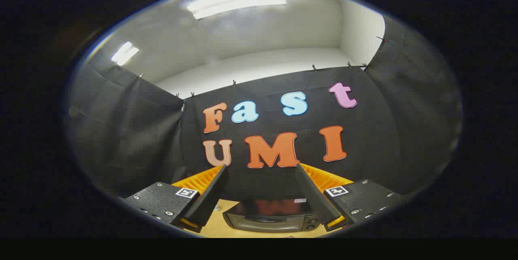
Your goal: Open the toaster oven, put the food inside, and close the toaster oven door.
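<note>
My gripper (261, 168) is open, its two fingers spread wide and raised toward the booth's cloth wall, with nothing between them. Far below and between the fingers sits the toaster oven (270, 215), dark, with its door shut and round knobs on its right side. It stands on a light wooden table (214, 225). I cannot make out any food.
Black cloth walls (133, 138) close the booth at the back and on both sides. Above them are a white wall and ceiling lights (236, 3).
</note>
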A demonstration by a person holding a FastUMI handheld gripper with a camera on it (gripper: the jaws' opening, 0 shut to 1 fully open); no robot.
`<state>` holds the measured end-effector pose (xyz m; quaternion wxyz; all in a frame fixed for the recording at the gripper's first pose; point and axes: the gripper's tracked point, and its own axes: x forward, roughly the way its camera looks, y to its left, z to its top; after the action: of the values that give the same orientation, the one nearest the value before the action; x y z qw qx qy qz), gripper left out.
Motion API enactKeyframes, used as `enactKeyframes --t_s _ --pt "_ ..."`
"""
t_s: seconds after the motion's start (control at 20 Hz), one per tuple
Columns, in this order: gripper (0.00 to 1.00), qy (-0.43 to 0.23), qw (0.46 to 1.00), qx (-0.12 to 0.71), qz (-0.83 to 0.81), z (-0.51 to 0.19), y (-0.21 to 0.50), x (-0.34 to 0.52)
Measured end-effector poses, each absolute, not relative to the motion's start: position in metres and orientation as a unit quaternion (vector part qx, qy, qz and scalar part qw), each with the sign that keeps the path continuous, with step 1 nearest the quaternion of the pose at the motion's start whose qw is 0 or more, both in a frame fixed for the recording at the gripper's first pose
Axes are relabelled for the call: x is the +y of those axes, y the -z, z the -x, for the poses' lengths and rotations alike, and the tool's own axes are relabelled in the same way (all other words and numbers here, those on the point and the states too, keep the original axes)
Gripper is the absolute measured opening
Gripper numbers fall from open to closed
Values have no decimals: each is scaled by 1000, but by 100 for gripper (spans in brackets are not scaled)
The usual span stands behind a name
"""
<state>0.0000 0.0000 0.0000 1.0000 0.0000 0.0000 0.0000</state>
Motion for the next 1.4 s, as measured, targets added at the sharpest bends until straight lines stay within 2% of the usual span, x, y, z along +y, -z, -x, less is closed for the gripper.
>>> enactKeyframes --t_s 0.3,0.8,1.0,1.4 --pt "98 4 1000 -14 20 2 -5 6" --pt "99 -1 1000 7 11 -11 26 22" --pt "98 5 999 29 12 -23 66 21" --pt "99 14 990 138 6 -56 186 19"
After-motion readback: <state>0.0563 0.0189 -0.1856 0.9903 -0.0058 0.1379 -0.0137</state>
